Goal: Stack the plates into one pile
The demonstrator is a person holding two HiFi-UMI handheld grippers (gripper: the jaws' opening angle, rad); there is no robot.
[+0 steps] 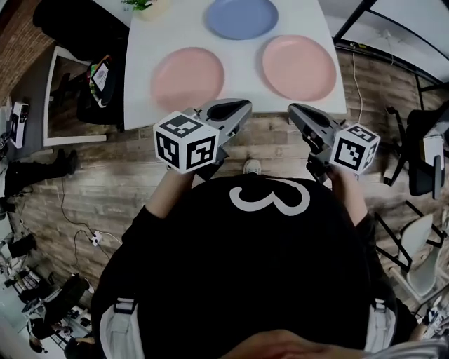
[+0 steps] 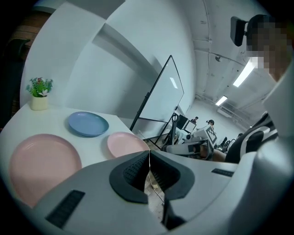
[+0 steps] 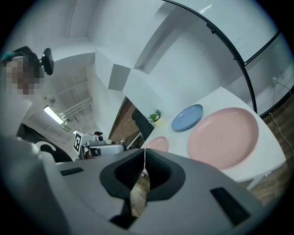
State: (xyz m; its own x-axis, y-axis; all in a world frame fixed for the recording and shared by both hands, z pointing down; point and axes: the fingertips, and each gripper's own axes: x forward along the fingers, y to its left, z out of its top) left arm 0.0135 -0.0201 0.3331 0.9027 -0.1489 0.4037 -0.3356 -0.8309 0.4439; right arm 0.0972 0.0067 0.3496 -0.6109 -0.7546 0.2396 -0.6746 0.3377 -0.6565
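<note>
1. The left gripper (image 1: pixel 240 106) and right gripper (image 1: pixel 295 110) hang short of the white table (image 1: pixel 245 66), jaws pressed together and empty. Unopened, they would only shove plates.
2. The left pink plate (image 1: pixel 186 77), right pink plate (image 1: pixel 298 66) and blue plate (image 1: pixel 240 17) lie flat and apart, so a shallow rim pinch could slip.

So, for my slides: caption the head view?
Left gripper and right gripper, shut, before a white table holding two round pink plates and a blue plate.

An open-plan office or lab workspace is suggested; a framed whiteboard (image 2: pixel 161 96) is stood beside the white tabletop (image 1: pixel 243 66); office chairs (image 1: pixel 421 160) and loose cables (image 1: pixel 76 221) are seen on the wood-plank floor (image 1: pixel 112 179); strip lights (image 2: pixel 242 74) are fixed overhead.
</note>
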